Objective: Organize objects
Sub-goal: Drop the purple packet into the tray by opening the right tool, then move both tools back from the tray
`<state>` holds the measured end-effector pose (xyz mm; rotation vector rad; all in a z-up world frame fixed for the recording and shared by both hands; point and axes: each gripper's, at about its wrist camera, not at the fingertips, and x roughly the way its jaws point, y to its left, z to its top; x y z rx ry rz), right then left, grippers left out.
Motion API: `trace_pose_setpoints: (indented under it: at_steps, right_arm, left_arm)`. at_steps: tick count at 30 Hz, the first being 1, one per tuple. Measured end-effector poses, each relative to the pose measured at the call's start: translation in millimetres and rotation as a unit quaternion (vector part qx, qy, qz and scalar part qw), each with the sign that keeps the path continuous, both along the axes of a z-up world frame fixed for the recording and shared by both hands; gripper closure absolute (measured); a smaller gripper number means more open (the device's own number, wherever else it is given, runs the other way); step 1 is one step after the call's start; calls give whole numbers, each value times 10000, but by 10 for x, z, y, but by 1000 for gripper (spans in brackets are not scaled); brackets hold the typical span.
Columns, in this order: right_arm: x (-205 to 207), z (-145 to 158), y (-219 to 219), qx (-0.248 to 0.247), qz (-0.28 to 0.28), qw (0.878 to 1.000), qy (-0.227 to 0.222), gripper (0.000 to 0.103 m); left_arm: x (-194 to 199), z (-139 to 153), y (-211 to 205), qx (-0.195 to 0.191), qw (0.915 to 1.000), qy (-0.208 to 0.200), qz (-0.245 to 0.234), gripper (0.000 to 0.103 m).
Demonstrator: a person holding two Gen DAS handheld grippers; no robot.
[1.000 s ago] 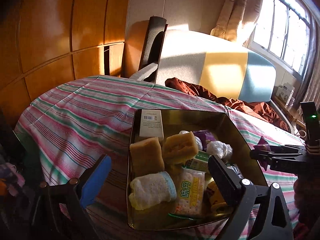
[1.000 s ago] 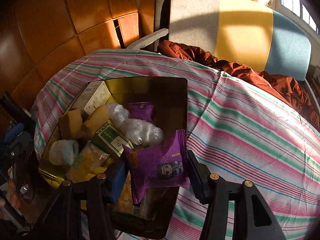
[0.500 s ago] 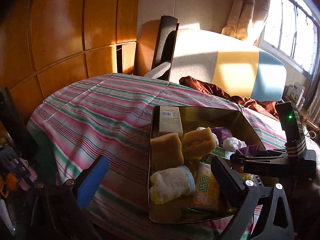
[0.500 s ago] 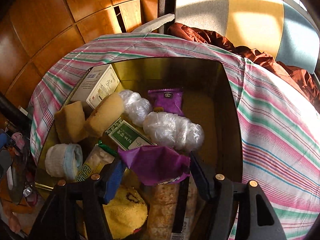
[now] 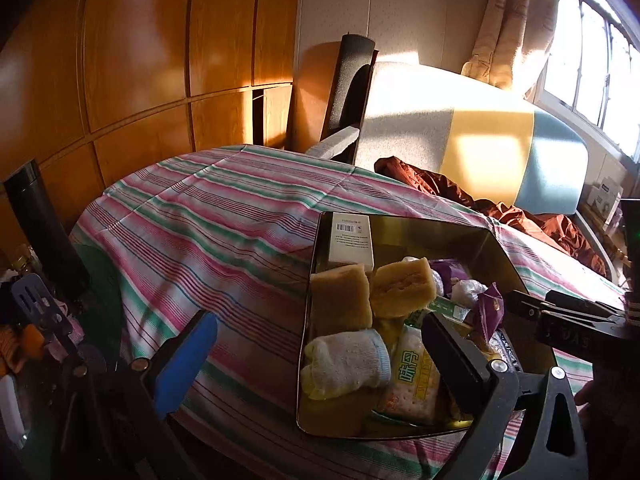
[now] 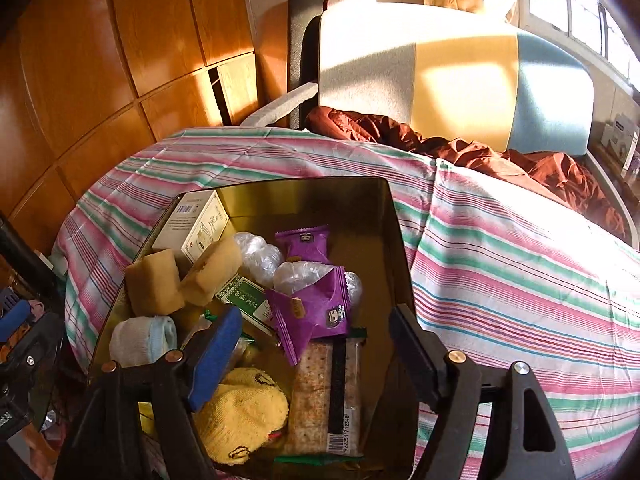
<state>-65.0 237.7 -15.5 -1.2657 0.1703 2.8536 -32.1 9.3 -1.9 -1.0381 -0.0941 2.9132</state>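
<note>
A gold tin box (image 6: pixel 384 216) sits on the striped tablecloth (image 6: pixel 500 264), full of snacks, sponges and socks. A purple snack packet (image 6: pixel 316 308) lies loose on top of the pile, just ahead of my right gripper (image 6: pixel 316 340), which is open and empty above the box's near end. The packet also shows in the left wrist view (image 5: pixel 488 310). My left gripper (image 5: pixel 316 344) is open and empty, near the box's left front corner (image 5: pixel 308 364). A white sock (image 5: pixel 346 362), two yellow sponges (image 5: pixel 402 288) and a white carton (image 5: pixel 352 242) lie in the box.
A striped armchair (image 5: pixel 480 152) with a rust-brown cloth (image 6: pixel 460 148) stands behind the table. Wooden wall panels (image 5: pixel 140 60) are at the left. A dark flask (image 5: pixel 40 224) and clutter stand off the table's left edge.
My right gripper opened and let go of the purple packet, which now rests in the box. The left gripper drew back to the left, still open.
</note>
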Motion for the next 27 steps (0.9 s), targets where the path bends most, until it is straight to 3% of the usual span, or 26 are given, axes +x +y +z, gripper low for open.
trace_pose_setpoints:
  at_steps: [12,27]
  right_arm:
    - [523,29,6,564,-659,9954,418,26]
    - [565,5,-1,605,-587,9955,425,26]
  left_arm:
    - [208,-35,110,12,10000,35,-37,0]
    - [343,-68,274,-113,9996,146,-208,0]
